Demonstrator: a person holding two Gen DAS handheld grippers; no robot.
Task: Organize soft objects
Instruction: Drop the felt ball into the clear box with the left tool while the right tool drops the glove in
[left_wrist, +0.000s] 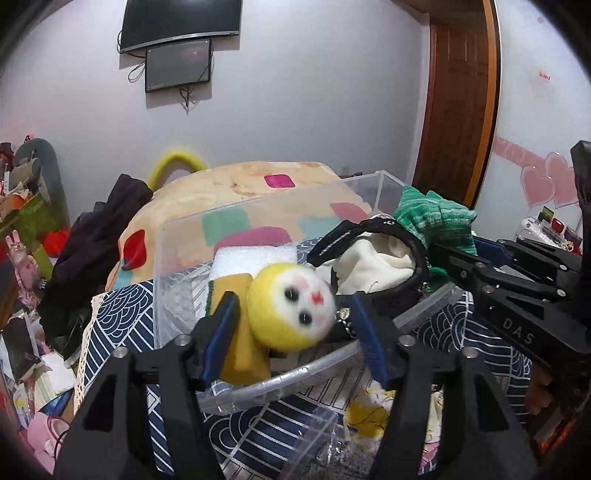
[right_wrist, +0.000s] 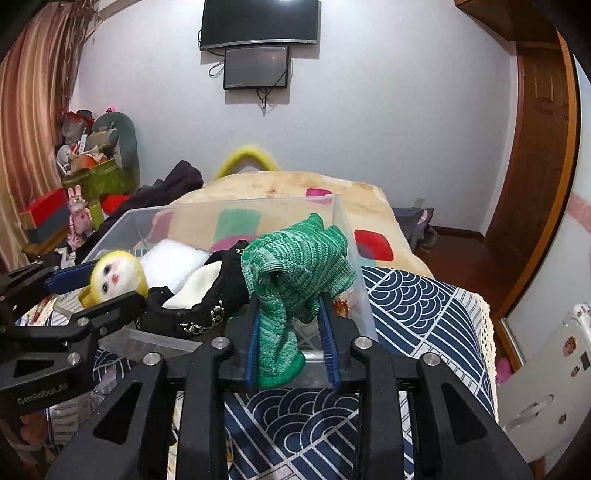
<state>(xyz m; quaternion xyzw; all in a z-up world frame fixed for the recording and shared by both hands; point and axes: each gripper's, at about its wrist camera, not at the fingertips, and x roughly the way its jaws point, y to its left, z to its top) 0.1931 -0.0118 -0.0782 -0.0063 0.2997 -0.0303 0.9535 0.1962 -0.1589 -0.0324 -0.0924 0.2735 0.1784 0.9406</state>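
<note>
two grippers over clear box (left_wrist: 177, 236), left fingers (left_wrist: 225, 314) parted around yellow doll (left_wrist: 291, 306), right fingers (right_wrist: 255, 325) loosely flanking green knit (right_wrist: 291, 280)

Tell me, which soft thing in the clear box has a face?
The round yellow plush toy, between the left gripper's fingers. It has black eyes and a red mouth; the green knitted cloth and white cloth have none.

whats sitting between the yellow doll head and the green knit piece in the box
A black slipper with a cream lining and chain trim lies between the yellow doll head and the green knit piece, clearest in the right wrist view.
</note>
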